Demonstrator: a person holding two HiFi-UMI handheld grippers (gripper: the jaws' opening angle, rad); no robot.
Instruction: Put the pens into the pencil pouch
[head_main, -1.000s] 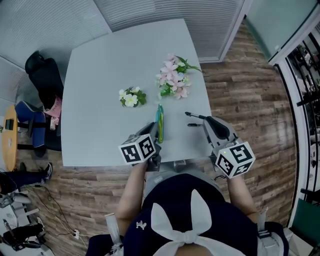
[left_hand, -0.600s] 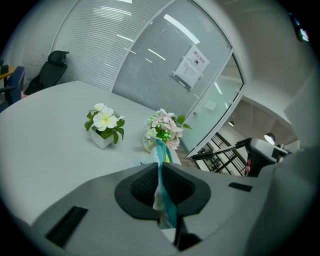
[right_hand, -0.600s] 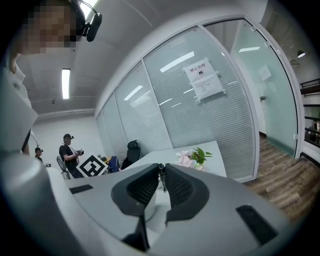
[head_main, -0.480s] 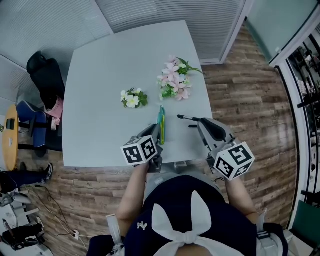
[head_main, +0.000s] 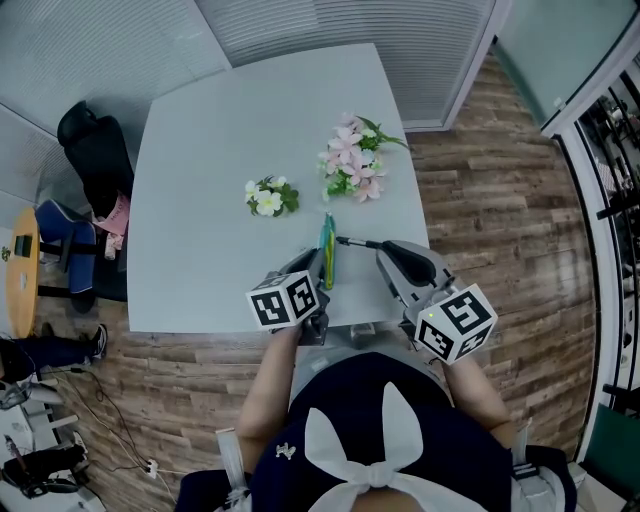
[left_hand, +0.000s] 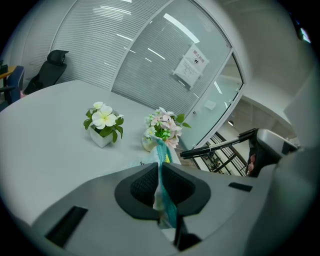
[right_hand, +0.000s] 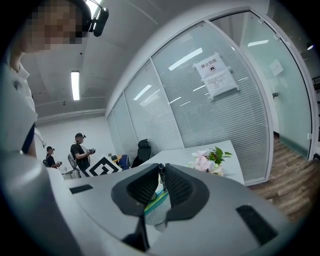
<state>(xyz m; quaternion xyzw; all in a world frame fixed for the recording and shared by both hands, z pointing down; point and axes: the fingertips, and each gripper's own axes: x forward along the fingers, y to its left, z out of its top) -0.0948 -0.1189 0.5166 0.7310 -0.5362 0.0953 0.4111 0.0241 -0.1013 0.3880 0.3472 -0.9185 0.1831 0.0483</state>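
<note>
The left gripper (left_hand: 161, 189) was all but closed, its pads pinching a thin fold of the teal pencil pouch (head_main: 326, 250). The pouch stood on edge close to the near edge of the table (head_main: 220, 150), towards its right corner. The right gripper (right_hand: 160, 182) was clamped narrowly on a black pen (head_main: 358, 242), gripped near one end and held close to level. The pen's free tip was almost at the pouch's far end.

No view showed whether the pouch's mouth gaped. The likeliest trouble was therefore the tip meeting closed fabric and shoving the pouch sideways, or tugging it out of that slim pinch.

With so much pen beyond the pads, any snag on the cloth could have swung it in the grip or worked it loose. So near the edge, a loose pen could easily have rolled off onto the floor.

A thrust carried too far would have headed for the pink flowers (head_main: 352, 165), which stood beyond the pouch by the right edge.
</note>
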